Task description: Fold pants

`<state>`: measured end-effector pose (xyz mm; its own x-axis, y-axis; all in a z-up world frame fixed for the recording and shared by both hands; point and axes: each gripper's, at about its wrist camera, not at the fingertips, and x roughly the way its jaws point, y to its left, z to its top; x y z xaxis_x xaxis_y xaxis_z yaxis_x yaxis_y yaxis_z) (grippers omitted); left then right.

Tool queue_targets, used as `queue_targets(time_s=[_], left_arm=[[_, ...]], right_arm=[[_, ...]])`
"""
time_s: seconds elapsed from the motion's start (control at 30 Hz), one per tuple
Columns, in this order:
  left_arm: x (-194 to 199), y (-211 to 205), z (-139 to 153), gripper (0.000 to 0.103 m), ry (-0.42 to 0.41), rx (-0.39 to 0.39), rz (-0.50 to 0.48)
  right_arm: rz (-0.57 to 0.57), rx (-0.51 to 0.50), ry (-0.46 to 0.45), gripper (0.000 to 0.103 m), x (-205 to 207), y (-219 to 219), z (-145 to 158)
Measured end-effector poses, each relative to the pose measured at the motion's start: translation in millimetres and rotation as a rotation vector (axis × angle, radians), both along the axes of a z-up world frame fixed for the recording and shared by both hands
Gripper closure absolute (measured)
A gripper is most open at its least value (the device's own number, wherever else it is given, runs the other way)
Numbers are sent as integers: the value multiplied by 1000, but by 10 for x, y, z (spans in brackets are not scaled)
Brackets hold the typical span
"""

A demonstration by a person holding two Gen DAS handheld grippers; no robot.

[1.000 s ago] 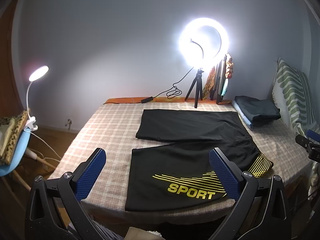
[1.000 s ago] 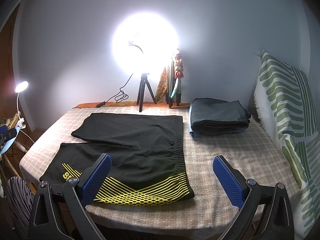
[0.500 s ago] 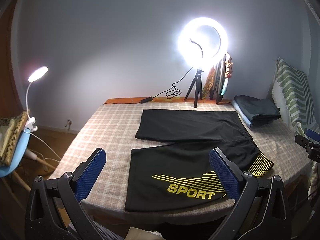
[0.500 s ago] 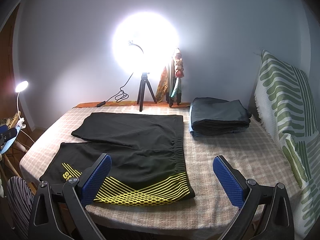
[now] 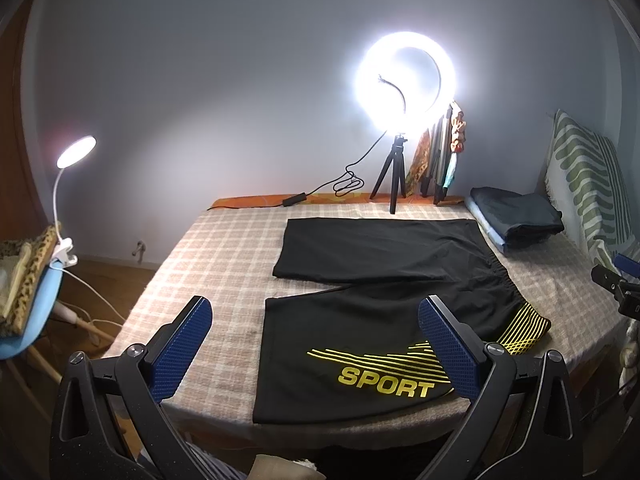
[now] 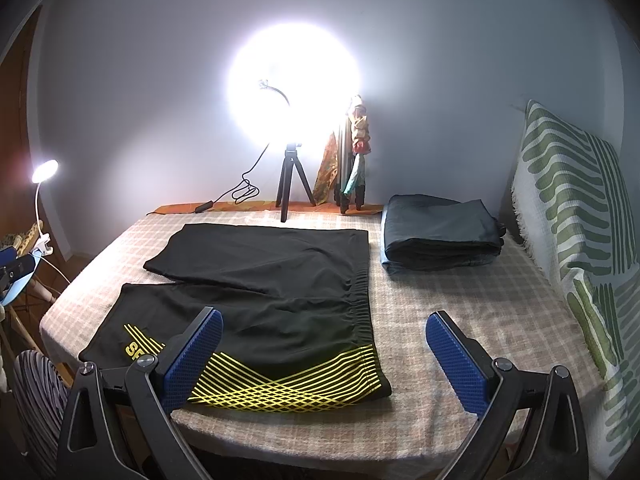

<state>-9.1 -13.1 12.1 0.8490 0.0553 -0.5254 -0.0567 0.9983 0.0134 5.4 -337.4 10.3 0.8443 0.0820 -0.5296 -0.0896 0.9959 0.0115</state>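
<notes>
Black shorts [image 5: 384, 312] lie flat and unfolded on the checked bedcover [image 5: 224, 264], waistband toward the right side of the bed, both legs pointing left. From the left wrist view, the left gripper [image 5: 314, 346] hangs above the near edge with its blue pads spread wide and nothing between them. Its right pad [image 5: 448, 356] covers part of the yellow stripes beside the "SPORT" print, and the near hem runs right along the mattress edge.

Over to the right wrist view: the right gripper [image 6: 324, 354] is also spread wide and empty, poised over the near corner of the waistband. Its left pad [image 6: 192, 360] hides most of the lettering, so only the first letters show. The ring light [image 6: 294, 84] on its tripod blows out to a white disc here, and its ring shape is lost; what hangs just beside it against the wall is too glary to make out.

There is bare bedcover to the right of the waistband, reaching to a folded dark pile [image 6: 440, 236] at the far right and the green-striped cover [image 6: 576, 216] along that side. On the left the bed ends sharply; beyond it stand a clip lamp [image 5: 74, 152] and a blue chair [image 5: 32, 320], cut off by the frame. The far leg of the shorts stops short of the tripod's feet.
</notes>
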Motion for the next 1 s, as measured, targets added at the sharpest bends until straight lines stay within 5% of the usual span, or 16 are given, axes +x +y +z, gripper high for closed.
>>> queue_targets(time_s=[0.33, 0.5, 0.67, 0.83, 1.0], left_arm=[[123, 100, -59, 0, 46, -3, -42], [192, 244, -184, 0, 34, -33, -185], [335, 208, -387, 1, 116, 97, -296], [448, 130, -722, 21, 255, 163, -450], [501, 53, -1020, 40, 378, 164, -567]], right_arm=[[38, -11, -10, 0, 48, -84, 6], [96, -51, -8, 0, 130, -87, -94], [208, -170, 7, 0, 197, 29, -275], [344, -252, 90, 2, 294, 173, -560], [498, -321, 208, 19, 381, 379, -925]])
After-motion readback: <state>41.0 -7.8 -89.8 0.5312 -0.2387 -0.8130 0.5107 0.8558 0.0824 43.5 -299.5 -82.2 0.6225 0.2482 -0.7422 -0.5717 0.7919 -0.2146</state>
